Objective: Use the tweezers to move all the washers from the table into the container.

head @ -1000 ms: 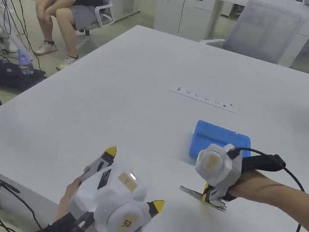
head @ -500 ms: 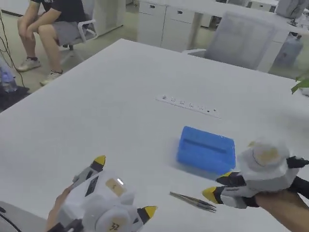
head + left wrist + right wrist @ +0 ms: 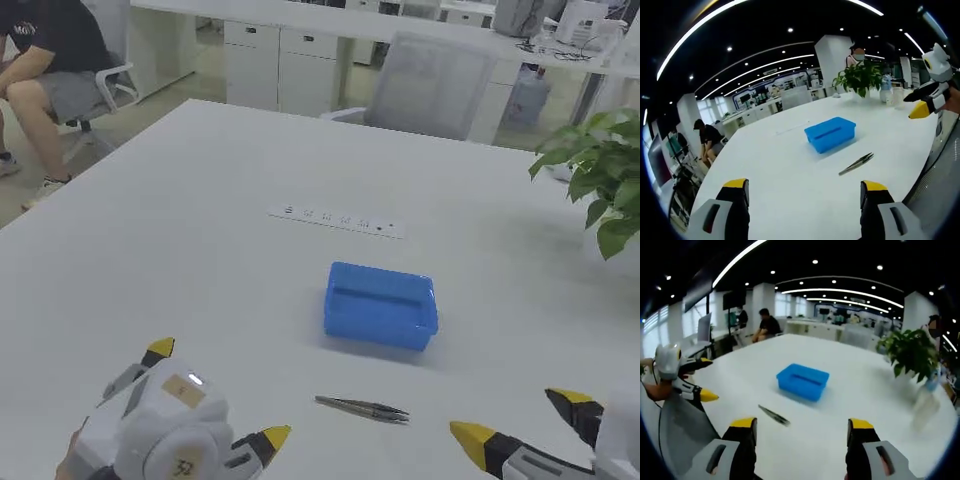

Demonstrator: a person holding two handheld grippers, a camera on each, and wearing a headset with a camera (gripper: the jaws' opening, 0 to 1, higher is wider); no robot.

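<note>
Looking down over a white table (image 3: 180, 230). Out in the middle, a blue container (image 3: 378, 325), open side up, nothing to be made out inside from here. Beyond it, well apart, a short row of washers (image 3: 338, 219) laid in a line on the tabletop, too small to count.

Down toward the near edge now: tweezers (image 3: 362, 408) lying flat on the table, loose, just in front of the container and not touching it. Between the two grippers, touched by neither.

At near left, the left gripper (image 3: 217, 392), yellow-tipped jaws spread wide, nothing between them, held off to the side of the tweezers. Same story along its own jaws (image 3: 804, 185): wide apart, empty, aimed across the table with tweezers (image 3: 856, 163) and container (image 3: 830, 134) ahead.

At near right, the right gripper (image 3: 521, 416), jaws also wide, nothing gripped, tips pointing in toward the tweezers yet short of them. From its own camera (image 3: 801, 423): open gap, bare table beneath, tweezers (image 3: 773, 415) a little ahead and left, container (image 3: 802, 381) farther on.

Around the edges: a potted plant (image 3: 600, 170) at far right, a grey office chair (image 3: 430, 85) pushed up to the far side, a person (image 3: 45, 60) seated off to the left.
</note>
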